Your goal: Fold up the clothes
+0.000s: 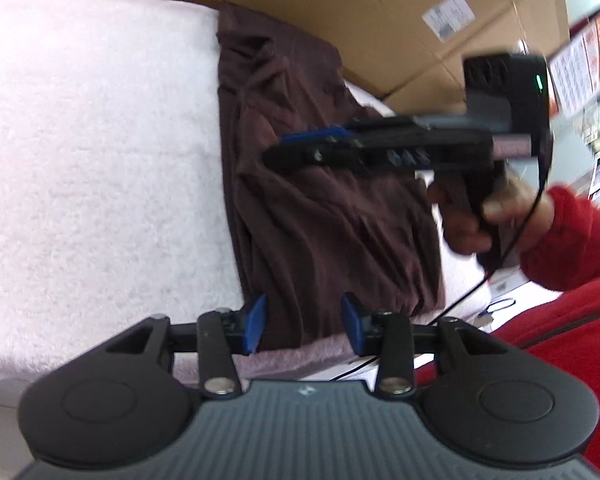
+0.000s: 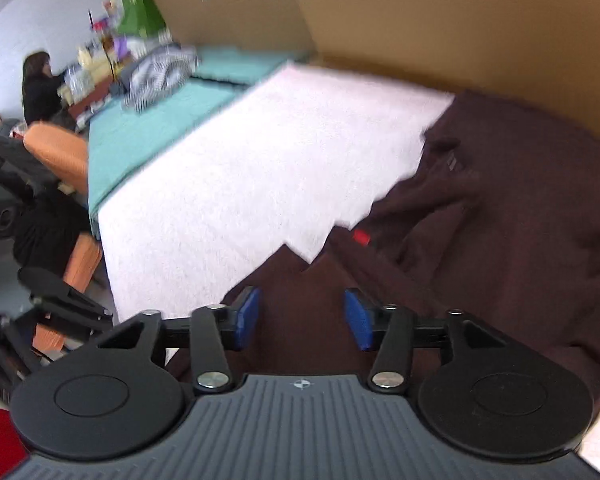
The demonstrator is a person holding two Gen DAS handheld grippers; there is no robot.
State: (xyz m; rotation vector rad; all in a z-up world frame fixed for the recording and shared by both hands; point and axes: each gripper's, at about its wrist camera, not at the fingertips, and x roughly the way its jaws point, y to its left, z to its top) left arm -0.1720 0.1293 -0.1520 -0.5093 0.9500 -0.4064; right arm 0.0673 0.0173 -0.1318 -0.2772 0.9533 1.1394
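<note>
A dark brown garment (image 1: pixel 320 220) lies creased in a long strip on the white fleecy cover (image 1: pixel 100 140). Its near edge sits between the blue pads of my left gripper (image 1: pixel 303 324), which is open and not pressing on it. My right gripper (image 1: pixel 284 152) reaches in from the right above the middle of the garment, held by a hand in a red sleeve (image 1: pixel 560 232). In the right wrist view the right gripper (image 2: pixel 302 318) hangs open over the brown garment (image 2: pixel 500 200), pads apart. A small red tag (image 2: pixel 361 237) shows at a fold.
Cardboard boxes (image 1: pixel 340 8) stand as a wall right behind the garment. The white cover (image 2: pixel 280 140) stretches to the left, then a teal cover (image 2: pixel 140 128) with a striped pile of clothes (image 2: pixel 160 72). A person (image 2: pixel 40 92) and orange chairs (image 2: pixel 60 152) are beyond.
</note>
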